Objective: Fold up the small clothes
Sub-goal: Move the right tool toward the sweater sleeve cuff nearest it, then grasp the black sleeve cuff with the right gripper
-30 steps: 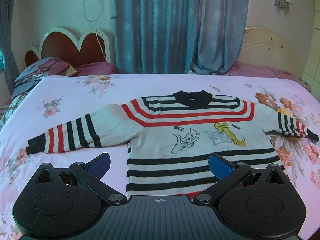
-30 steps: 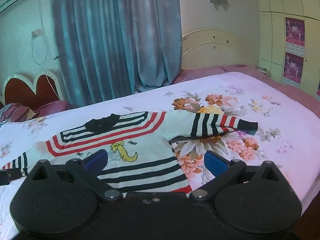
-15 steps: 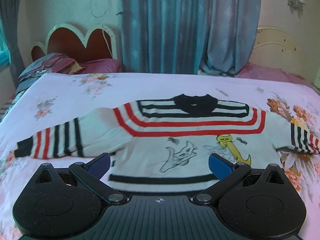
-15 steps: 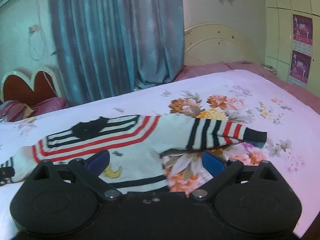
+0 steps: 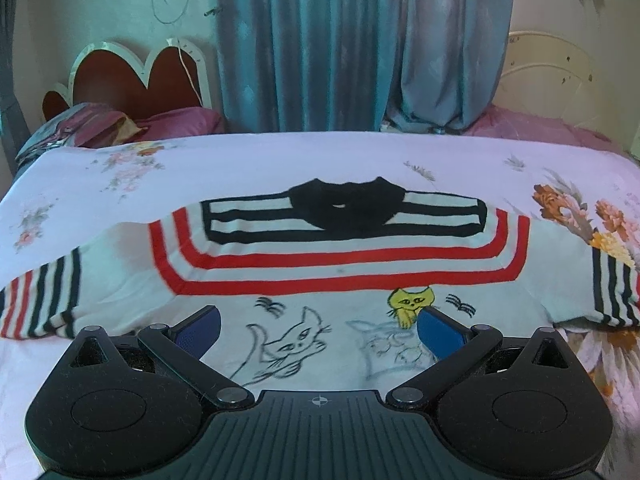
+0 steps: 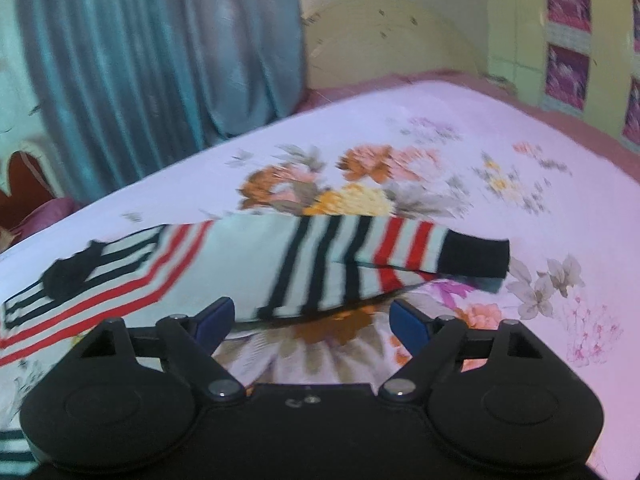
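Two tools, left tool (image 5: 318, 326) and right tool (image 6: 311, 318), agape over one sweater (image 5: 340, 264).

I see bare floral-print pink bed sheet (image 6: 560, 208) beyond the striped knit sweater's sleeve (image 6: 360, 264); nothing blocks my open tongs.

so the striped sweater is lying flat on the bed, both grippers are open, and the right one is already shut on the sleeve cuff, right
Not quite. The right gripper is not shut on anything: in the right wrist view its jaws stand wide apart, short of the striped sleeve, with the black cuff lying free. The rest holds: the sweater lies flat on the bed, and the left gripper is open above it.
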Action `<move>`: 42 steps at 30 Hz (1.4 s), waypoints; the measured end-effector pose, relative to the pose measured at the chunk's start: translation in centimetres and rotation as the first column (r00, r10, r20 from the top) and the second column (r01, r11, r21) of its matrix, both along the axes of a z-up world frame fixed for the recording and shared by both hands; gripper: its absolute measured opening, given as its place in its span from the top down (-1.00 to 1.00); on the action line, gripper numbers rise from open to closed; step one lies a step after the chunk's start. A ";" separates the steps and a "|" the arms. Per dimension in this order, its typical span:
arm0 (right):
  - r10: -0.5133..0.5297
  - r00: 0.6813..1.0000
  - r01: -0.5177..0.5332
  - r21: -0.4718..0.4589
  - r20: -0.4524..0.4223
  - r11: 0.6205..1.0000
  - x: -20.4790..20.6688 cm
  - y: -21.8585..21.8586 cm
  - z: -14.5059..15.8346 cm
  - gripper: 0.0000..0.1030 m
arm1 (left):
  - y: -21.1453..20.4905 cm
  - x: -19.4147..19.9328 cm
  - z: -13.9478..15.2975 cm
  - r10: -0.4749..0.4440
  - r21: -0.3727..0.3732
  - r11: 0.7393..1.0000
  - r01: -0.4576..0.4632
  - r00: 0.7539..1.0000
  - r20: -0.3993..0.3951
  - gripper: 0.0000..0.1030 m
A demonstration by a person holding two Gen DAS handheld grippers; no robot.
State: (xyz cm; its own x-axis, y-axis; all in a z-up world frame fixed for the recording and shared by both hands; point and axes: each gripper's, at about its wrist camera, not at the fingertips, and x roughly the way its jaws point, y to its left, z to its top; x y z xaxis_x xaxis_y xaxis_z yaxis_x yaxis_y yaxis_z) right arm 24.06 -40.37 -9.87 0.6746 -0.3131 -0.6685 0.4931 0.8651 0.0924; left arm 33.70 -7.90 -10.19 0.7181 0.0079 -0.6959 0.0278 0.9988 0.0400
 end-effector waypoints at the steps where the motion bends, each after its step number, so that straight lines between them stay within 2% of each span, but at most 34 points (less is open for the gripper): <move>1: -0.012 1.000 0.012 0.009 -0.007 1.000 0.3 -0.8 -0.4 -0.59 | -0.3 0.4 -0.2 0.000 0.001 1.000 0.000 1.000 -0.002 -1.00; 7: -0.087 0.995 0.091 0.079 -0.047 0.993 1.9 -5.6 -3.1 -0.51 | -2.3 2.4 -1.4 0.010 0.017 1.000 -0.010 1.000 -0.020 -1.00; 12: -0.160 0.986 0.167 0.163 -0.053 0.972 3.0 -9.1 -5.0 -0.46 | -3.1 3.2 -2.0 0.019 0.039 0.999 -0.017 0.999 -0.032 -1.00; 19: -0.229 0.972 0.233 0.250 -0.048 0.940 4.2 -12.1 -7.0 -0.32 | -3.2 4.1 -2.4 0.029 0.060 0.998 -0.027 0.999 -0.042 -1.00; 23: -0.276 0.961 0.272 0.260 -0.022 0.926 4.7 -13.3 -7.3 -0.21 | -2.9 4.2 -2.6 0.033 0.078 0.997 -0.030 0.999 -0.042 -1.00; 25: -0.288 0.957 0.284 0.257 -0.023 0.924 5.1 -13.6 -7.6 -0.04 | -2.8 4.3 -2.8 0.033 0.082 0.996 -0.029 0.998 -0.050 -1.00; 27: -0.299 0.954 0.293 0.228 -0.011 0.928 5.2 -13.7 -7.6 0.47 | -2.7 4.4 -2.9 0.031 0.076 0.997 -0.027 0.998 -0.056 -1.00; 29: -0.295 0.956 0.286 0.232 0.004 0.930 5.3 -14.0 -7.5 0.57 | -2.5 4.5 -3.1 0.022 0.063 0.998 -0.018 0.998 -0.066 -1.00; 35: -0.195 0.979 0.189 0.098 0.058 0.977 6.4 -11.2 -5.2 0.67 | -1.8 4.7 -3.3 -0.010 -0.005 1.000 0.010 0.996 -0.093 -1.00; 39: -0.040 0.994 0.039 0.014 0.103 0.999 8.3 -6.7 -2.7 0.67 | -0.6 4.8 -2.8 0.010 -0.008 1.000 -0.011 0.997 -0.079 -1.00; 42: 0.105 0.987 -0.105 -0.013 0.123 0.994 10.2 -2.3 -1.4 0.67 | 0.7 4.8 -2.2 0.035 0.001 0.999 -0.035 0.997 -0.063 -1.00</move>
State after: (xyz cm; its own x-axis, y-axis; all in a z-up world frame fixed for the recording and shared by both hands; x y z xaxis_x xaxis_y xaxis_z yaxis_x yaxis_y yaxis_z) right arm 34.25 -42.65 -11.25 0.7812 -0.2402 -0.5762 0.3847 0.9122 0.1413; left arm 38.47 -7.21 -12.43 0.6724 0.0328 -0.7395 -0.0052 0.9992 0.0396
